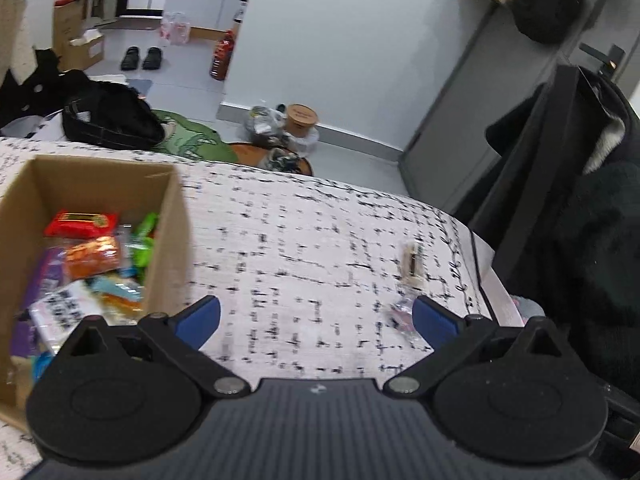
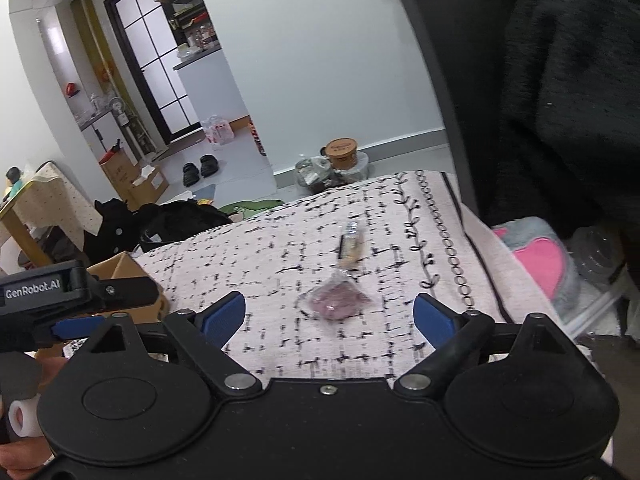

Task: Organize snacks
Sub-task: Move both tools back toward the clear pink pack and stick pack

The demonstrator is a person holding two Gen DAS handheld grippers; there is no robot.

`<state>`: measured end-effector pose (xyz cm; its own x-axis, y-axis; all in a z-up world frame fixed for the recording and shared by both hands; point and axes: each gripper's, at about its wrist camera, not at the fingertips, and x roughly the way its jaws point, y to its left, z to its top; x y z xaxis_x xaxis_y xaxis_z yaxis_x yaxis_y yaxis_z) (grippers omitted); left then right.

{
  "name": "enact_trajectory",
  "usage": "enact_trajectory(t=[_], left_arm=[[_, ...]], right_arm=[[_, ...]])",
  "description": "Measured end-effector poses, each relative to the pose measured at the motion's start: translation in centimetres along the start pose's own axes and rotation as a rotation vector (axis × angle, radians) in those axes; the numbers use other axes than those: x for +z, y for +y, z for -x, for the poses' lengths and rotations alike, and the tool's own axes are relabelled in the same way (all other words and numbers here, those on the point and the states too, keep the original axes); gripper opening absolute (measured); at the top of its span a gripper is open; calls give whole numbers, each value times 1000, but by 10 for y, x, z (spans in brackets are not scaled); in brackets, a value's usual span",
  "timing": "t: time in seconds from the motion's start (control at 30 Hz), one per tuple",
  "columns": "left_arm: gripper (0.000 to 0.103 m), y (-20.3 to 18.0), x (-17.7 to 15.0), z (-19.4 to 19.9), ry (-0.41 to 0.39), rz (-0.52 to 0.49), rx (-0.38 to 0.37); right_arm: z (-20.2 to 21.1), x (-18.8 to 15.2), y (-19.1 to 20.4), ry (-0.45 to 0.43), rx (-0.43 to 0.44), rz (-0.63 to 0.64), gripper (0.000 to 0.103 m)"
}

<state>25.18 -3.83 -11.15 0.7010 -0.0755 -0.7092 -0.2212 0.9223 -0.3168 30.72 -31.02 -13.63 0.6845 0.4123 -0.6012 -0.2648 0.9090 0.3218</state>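
A cardboard box (image 1: 172, 216) at the left of the patterned tablecloth (image 1: 304, 240) holds several colourful snack packets (image 1: 92, 248). Two snacks lie loose on the cloth: a purple wrapped snack (image 2: 336, 300) and a thin beige and black bar (image 2: 350, 246). In the left wrist view the bar (image 1: 412, 262) lies near the right edge and the purple snack (image 1: 400, 312) shows partly beside my right finger. My left gripper (image 1: 316, 318) is open and empty, just right of the box. My right gripper (image 2: 328, 314) is open and empty, with the purple snack just ahead between the fingers.
The left gripper's body (image 2: 44, 300) shows at the left of the right wrist view, over the box corner (image 2: 120, 268). A dark chair with black clothing (image 1: 580, 200) stands right of the table. A pink and grey cushion (image 2: 536, 256) lies past the table's right edge. Bags and shoes lie on the floor beyond.
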Motion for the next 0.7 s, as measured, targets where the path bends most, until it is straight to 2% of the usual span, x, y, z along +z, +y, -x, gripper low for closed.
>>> enact_trajectory(t=[0.23, 0.67, 0.7], left_arm=[[100, -25, -2, -25, 28, -68, -43], [92, -59, -5, -84, 98, -226, -119], [89, -61, -5, -86, 100, -234, -127]], right_arm=[[-4, 3, -18, 15, -31, -41, 78], [-16, 8, -45, 43, -95, -107, 77], [-18, 8, -46, 47, -98, -104, 77]])
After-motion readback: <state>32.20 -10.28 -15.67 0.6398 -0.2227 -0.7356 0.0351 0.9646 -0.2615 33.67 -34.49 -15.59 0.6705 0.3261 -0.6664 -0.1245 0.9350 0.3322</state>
